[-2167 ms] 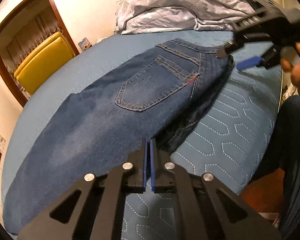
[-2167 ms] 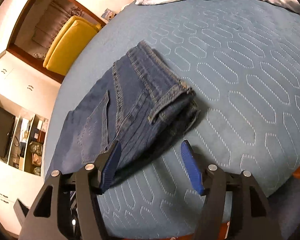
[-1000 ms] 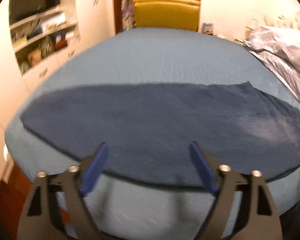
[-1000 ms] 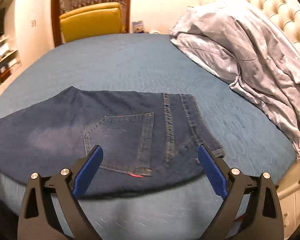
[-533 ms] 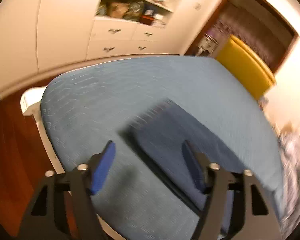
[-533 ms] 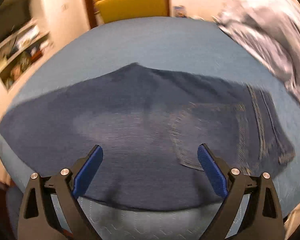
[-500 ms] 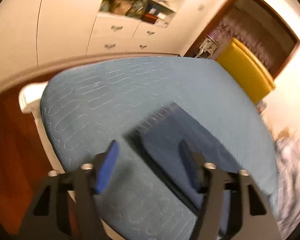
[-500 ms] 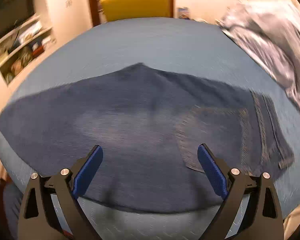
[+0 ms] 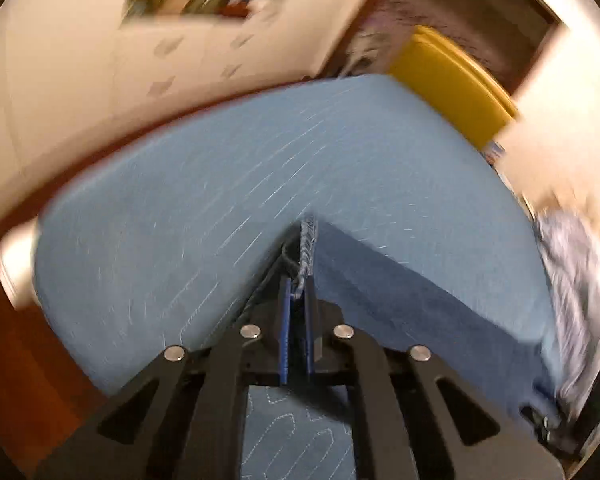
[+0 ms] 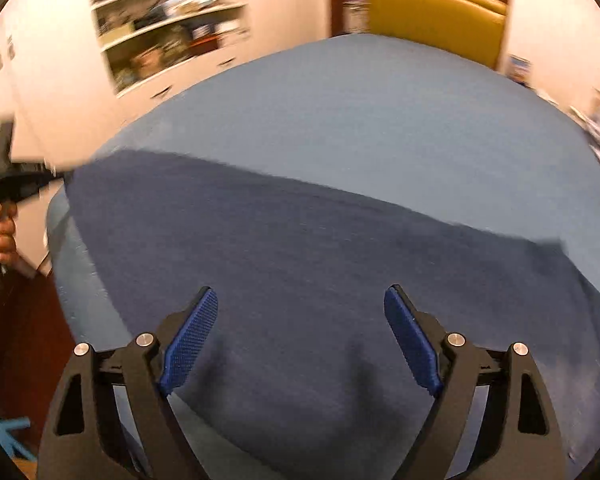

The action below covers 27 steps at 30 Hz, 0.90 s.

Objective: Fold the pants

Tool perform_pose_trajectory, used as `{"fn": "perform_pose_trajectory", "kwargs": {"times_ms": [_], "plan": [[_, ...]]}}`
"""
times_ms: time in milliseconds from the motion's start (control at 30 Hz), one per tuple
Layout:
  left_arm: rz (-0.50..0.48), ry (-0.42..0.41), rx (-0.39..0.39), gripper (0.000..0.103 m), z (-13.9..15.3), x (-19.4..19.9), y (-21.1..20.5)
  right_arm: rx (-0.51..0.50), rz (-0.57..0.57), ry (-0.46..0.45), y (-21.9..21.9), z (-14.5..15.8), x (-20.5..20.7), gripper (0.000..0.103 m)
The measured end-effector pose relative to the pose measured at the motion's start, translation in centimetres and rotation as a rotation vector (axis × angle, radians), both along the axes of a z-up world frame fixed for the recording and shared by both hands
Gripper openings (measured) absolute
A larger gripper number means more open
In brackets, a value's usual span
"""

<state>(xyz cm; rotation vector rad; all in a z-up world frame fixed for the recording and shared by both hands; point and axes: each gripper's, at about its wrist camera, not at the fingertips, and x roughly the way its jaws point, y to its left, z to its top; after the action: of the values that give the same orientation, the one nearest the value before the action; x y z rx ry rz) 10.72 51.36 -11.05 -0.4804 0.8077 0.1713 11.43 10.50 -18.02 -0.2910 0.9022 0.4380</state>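
Dark blue denim, the pants point(image 10: 320, 264), lies spread flat across the blue quilted bed cover point(image 10: 380, 112), running from the cover's left edge to its right side in the right wrist view. In the left wrist view the same garment narrows to a stitched hem corner point(image 9: 307, 240), which rises off the cover and enters the left gripper point(image 9: 297, 300). That gripper's two blue pads have just closed and now stand pressed nearly together, with the hem corner pinched between them; a dark thread or cord hangs beside the hem at the pad tips. The right gripper point(image 10: 300, 304) hangs over the middle of the garment with its jaws spread wide; they have just narrowed slightly, and nothing is clamped between the blue pads point(image 10: 188, 344). Whether the pad tips touch the denim cannot be determined. At the left edge of the right wrist view, a hand point(image 10: 2, 232) grips the black body of the other tool at the end of the pants. Both views are blurred away from the grippers. Beyond the bed stand a yellow chair point(image 10: 432, 12) in a wood-framed doorway and cream cabinets with open shelves point(image 10: 160, 32) holding indistinct items. A pale grey crumpled duvet point(image 9: 576, 280) lies at the right margin of the left wrist view. Dark red-brown flooring point(image 9: 16, 340) shows beside the bed.
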Motion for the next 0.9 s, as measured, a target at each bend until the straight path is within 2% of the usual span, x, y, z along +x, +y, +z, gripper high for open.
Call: {"fn": "perform_pose_trajectory", "kwargs": {"times_ms": [33,67,133,233,267,333,367,433,467,500,533,600,733,767,800,833,900], "plan": [[-0.002,0.025,0.056,0.007,-0.1,-0.2,-0.1,-0.009,0.008,0.012,1.1,-0.5,0.1,0.082],[0.001,0.074,0.077,0.014,-1.1,-0.2,0.2,-0.020,0.018,0.046,2.4,-1.4,0.4,0.082],[0.025,0.176,0.155,0.019,-3.1,-0.3,0.9,-0.049,0.029,0.098,3.9,-2.9,0.8,0.082],[-0.020,0.055,0.091,0.054,-1.5,-0.8,1.9,-0.062,0.054,0.113,4.9,-3.7,0.6,0.081],[-0.025,0.044,0.088,0.053,-1.2,0.0,1.8,-0.078,0.055,0.119,5.1,-4.1,0.5,0.082],[-0.104,0.037,-0.008,0.053,-1.3,2.4,2.7,-0.089,0.058,0.116,5.2,-4.3,0.5,0.082],[-0.130,0.045,-0.055,0.053,-1.9,4.0,3.6,-0.090,0.059,0.117,5.3,-4.3,0.4,0.082],[-0.142,0.104,-0.084,0.048,-2.9,7.3,5.3,-0.089,0.057,0.128,5.2,-4.3,0.4,0.082],[-0.181,0.120,-0.147,0.048,-3.5,8.6,5.9,-0.091,0.056,0.127,5.2,-4.3,0.3,0.083],[-0.240,0.157,-0.246,0.048,-4.6,10.3,6.4,-0.095,0.057,0.122,5.3,-4.3,0.2,0.083],[-0.257,0.190,-0.272,0.048,-5.1,10.9,6.7,-0.097,0.057,0.119,5.3,-4.3,0.5,0.083],[-0.280,0.257,-0.293,0.048,-6.2,12.4,7.3,-0.095,0.055,0.112,5.1,-4.4,0.3,0.084],[-0.317,0.285,-0.367,0.047,-7.0,15.1,9.6,-0.085,0.058,0.103,4.3,-4.5,0.2,0.085],[-0.330,0.286,-0.352,0.037,-6.8,15.2,9.8,-0.086,0.058,0.098,4.4,-4.6,0.2,0.086],[-0.355,0.280,-0.347,0.020,-6.8,14.6,9.2,-0.086,0.057,0.096,4.2,-4.8,-0.1,0.087],[-0.373,0.263,-0.343,0.018,-6.5,15.2,9.1,-0.086,0.054,0.094,4.2,-4.8,-0.1,0.087],[-0.399,0.205,-0.266,0.017,-5.2,14.4,8.4,-0.085,0.053,0.093,4.0,-4.9,-0.2,0.087]]}}
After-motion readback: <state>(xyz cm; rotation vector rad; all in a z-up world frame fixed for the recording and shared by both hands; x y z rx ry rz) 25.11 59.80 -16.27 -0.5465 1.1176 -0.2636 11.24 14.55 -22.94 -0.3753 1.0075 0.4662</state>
